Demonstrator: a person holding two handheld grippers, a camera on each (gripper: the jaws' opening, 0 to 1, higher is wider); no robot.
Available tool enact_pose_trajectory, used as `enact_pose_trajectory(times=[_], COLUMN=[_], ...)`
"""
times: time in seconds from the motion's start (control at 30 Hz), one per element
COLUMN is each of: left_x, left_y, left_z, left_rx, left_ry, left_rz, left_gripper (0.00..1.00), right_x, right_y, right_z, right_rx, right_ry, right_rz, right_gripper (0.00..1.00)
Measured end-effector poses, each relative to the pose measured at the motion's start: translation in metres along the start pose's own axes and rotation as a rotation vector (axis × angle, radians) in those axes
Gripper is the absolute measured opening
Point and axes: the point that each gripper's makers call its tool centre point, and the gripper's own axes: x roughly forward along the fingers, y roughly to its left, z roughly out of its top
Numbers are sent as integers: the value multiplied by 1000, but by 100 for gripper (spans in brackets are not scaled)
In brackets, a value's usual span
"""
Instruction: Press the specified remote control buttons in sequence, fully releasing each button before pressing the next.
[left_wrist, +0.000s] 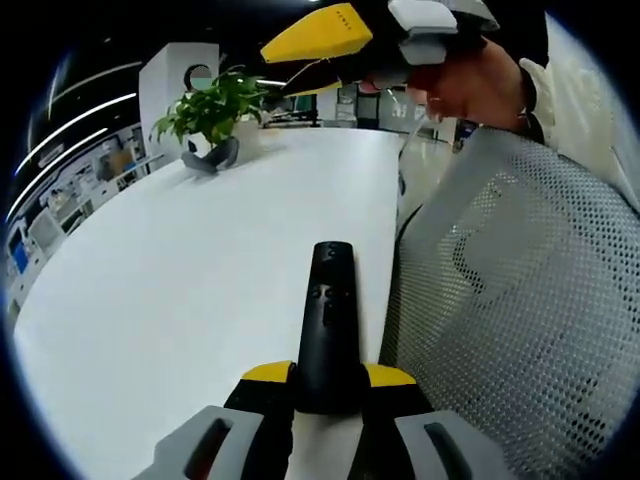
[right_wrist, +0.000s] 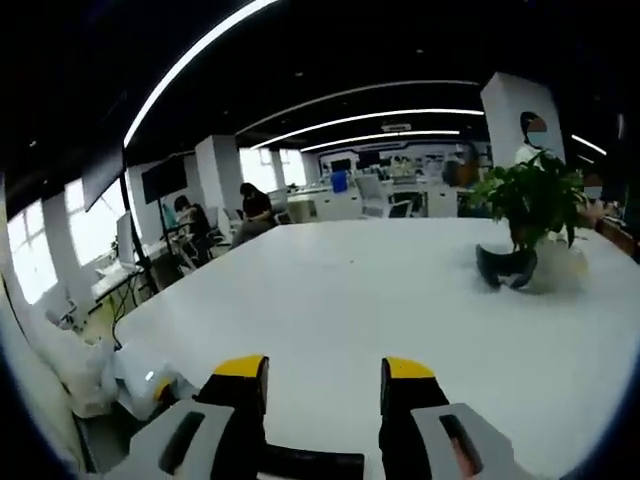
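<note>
**Remote clamped in left gripper, right gripper raised and empty**

Left gripper (left_wrist: 329, 385) is closed on the black remote control (left_wrist: 327, 325), which points out over the white table (left_wrist: 180, 290). Potted plant (left_wrist: 212, 115) stands at the table's far end. Right gripper (left_wrist: 330, 50) hangs above the table, held by a hand (left_wrist: 480, 85). Right gripper view: jaws parted, nothing between them. Mesh chair back (left_wrist: 520, 300) beside the table.

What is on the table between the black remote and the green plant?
Nothing. In the left gripper view, bare white table runs from the remote, held in the left gripper, up to the potted plant.
</note>
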Motion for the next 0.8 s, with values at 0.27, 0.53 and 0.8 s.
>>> enact_pose_trajectory(times=[0.27,0.53,0.8], left_x=[-2,-1,-1], left_y=[1,11,18], left_z=[-2,-5,-5], left_rx=[33,55,89], left_ry=[19,46,74], left_rz=[-35,-69,-111], left_gripper=[25,24,23], right_x=[3,4,5], right_y=[-1,-10,-15], right_z=[-2,3,1], right_rx=[-46,-78,-105], right_ry=[2,-36,-30], right_rz=[-18,-74,-110], right_gripper=[60,80,89])
